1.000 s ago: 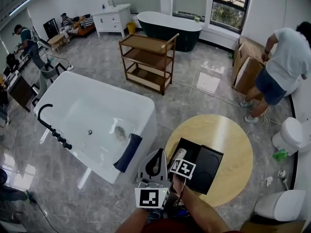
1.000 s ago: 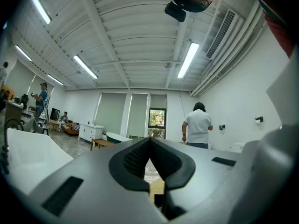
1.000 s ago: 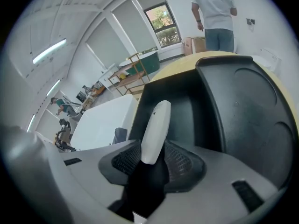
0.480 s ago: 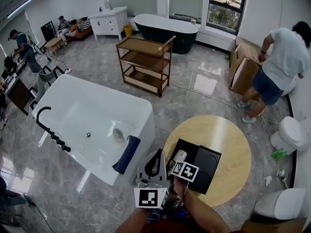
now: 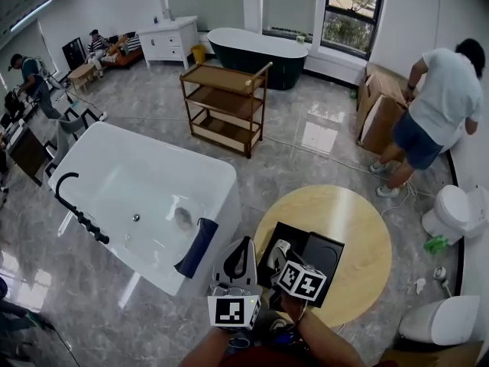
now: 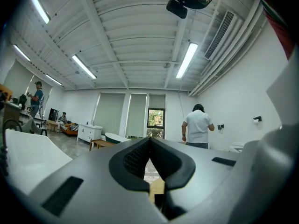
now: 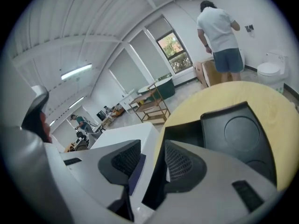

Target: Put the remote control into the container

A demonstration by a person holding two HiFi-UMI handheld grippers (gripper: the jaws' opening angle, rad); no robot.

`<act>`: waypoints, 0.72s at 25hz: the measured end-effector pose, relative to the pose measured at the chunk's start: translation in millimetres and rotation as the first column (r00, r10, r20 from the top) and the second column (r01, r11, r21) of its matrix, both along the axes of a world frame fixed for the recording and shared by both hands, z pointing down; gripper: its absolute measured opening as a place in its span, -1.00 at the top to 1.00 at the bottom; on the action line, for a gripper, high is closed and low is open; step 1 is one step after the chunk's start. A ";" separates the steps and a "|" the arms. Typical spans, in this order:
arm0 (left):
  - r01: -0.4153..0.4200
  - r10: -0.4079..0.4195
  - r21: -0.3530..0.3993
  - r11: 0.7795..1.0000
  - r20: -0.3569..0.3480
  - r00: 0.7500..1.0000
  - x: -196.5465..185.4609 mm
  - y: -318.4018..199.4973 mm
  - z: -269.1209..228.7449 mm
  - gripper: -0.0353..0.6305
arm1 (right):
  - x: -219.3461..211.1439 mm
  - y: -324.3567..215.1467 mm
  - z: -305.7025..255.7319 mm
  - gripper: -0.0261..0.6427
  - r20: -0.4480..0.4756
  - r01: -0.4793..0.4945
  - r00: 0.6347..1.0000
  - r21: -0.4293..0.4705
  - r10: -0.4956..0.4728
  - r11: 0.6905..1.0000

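Observation:
A black container (image 5: 284, 239) lies open on the round wooden table (image 5: 351, 212), its lid (image 5: 321, 258) folded out to the right. In the right gripper view the container's hollow (image 7: 187, 134) and its lid (image 7: 240, 134) show just past the jaws. My right gripper (image 5: 279, 249) (image 7: 152, 148) hovers at the container's near-left edge, open, with nothing between its jaws. To its left, off the table's edge, my left gripper (image 5: 243, 251) (image 6: 149, 141) is shut and empty, pointing up into the room. I cannot make out the remote control in any view.
A white bathtub (image 5: 145, 197) with a blue towel (image 5: 197, 247) on its rim stands left of the table. A wooden shelf cart (image 5: 225, 105) is farther back. A person (image 5: 435, 105) bends over a cardboard box (image 5: 378, 113) at the right, near a toilet (image 5: 451, 212).
My right gripper has drawn back a little toward me along the container's near edge. The left gripper has hardly moved. The head view has shifted slightly.

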State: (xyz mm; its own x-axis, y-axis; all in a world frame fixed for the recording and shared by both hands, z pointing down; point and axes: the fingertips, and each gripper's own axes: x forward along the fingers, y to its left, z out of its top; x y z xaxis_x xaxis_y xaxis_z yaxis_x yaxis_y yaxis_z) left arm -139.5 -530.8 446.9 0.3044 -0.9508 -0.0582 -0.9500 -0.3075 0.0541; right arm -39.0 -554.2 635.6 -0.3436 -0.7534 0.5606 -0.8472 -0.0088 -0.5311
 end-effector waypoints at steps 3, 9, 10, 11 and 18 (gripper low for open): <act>-0.002 0.002 -0.001 1.000 0.001 1.000 0.3 -0.7 -1.1 0.85 | 2.5 -0.7 -33.8 0.45 -0.056 0.033 0.998 0.140 -0.025 0.990; -0.015 0.015 0.005 1.000 0.004 1.000 7.7 -2.7 -3.1 0.85 | 22.5 5.6 -110.2 0.45 -0.231 0.105 0.973 0.429 -0.003 0.897; -0.016 0.016 0.006 1.000 0.005 1.000 8.6 -2.7 -3.2 0.85 | 26.0 8.4 -121.4 0.45 -0.259 0.118 0.966 0.466 0.008 0.877; -0.018 0.018 0.008 1.000 0.006 1.000 9.2 -2.8 -3.7 0.85 | 29.3 11.3 -132.0 0.45 -0.285 0.130 0.958 0.500 0.021 0.856; -0.030 0.030 0.020 0.999 0.005 1.000 14.3 -6.2 -7.9 0.85 | 48.2 30.7 -183.9 0.45 -0.388 0.192 0.917 0.637 0.095 0.746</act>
